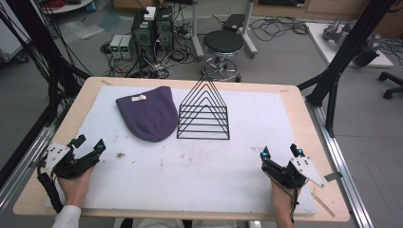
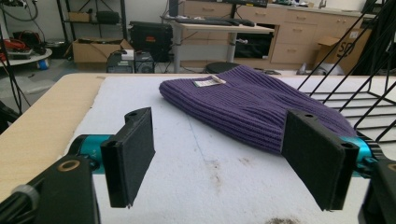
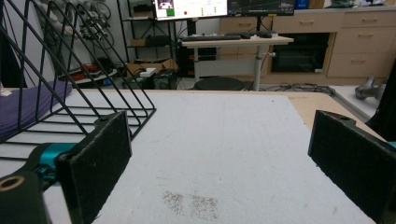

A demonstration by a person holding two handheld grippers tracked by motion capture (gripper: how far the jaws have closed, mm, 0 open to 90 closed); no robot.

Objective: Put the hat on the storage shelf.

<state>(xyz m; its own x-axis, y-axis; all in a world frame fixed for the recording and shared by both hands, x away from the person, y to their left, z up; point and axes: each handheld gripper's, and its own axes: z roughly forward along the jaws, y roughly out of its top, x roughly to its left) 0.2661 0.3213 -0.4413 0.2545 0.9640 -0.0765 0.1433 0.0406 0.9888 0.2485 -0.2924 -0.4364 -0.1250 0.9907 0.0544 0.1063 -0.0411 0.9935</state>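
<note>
At the near edge of the worktop (image 1: 57,142), the left claw (image 1: 90,144) and right claw (image 1: 281,153) rest well apart, both spread with nothing between the jaws. Bare, stained white padding lies between them. Farther back, left of centre, the purple ribbed-knit beanie (image 1: 148,113) lies flat, rounded crown nearest, just beside a black triangular wire rack (image 1: 204,111).
</note>
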